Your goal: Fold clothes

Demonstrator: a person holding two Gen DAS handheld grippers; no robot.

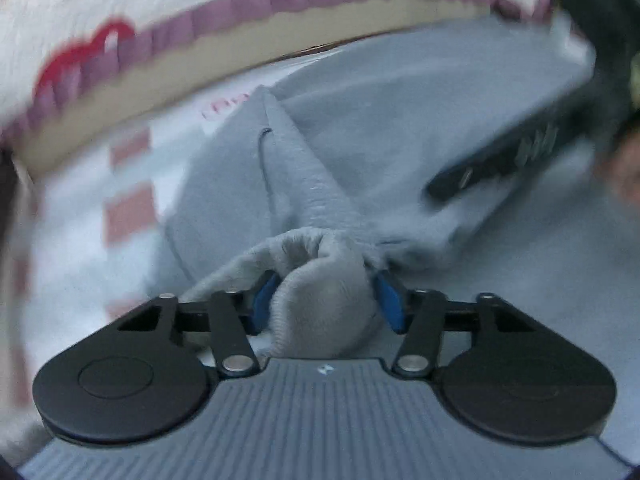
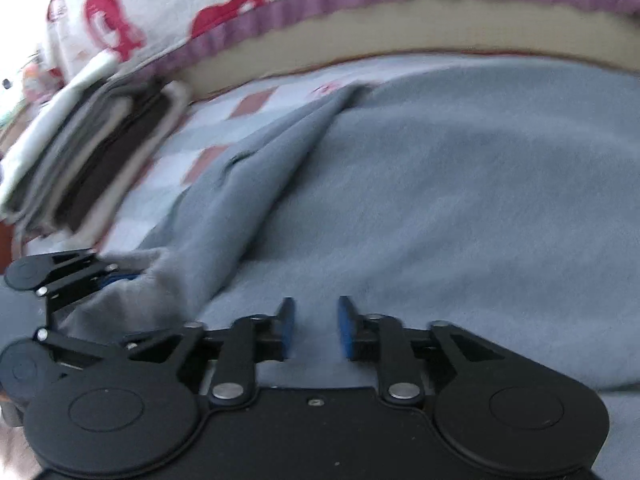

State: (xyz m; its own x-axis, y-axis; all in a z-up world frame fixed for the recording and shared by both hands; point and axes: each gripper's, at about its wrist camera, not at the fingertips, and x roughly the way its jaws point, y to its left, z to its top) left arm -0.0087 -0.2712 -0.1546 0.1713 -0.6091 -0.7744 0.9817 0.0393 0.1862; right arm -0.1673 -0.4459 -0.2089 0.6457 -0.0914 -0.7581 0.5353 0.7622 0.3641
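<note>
Our left gripper (image 1: 326, 300) is clenched on the grey garment's (image 2: 440, 180) bunched edge; its ridge runs away from the jaws. The right gripper (image 2: 316, 328), jaws parted and holding nothing, hovers over the spread cloth, just right of the fold.

checked bed sheet (image 2: 240, 112) carrying grey garment (image 2: 460, 184); folded clothes stack (image 2: 88, 160) lying left of garment; quilt (image 2: 200, 12) lying beyond.

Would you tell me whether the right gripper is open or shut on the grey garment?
Open: the right gripper shows a clear gap between its blue fingers, with nothing pinched, above the grey garment.
</note>
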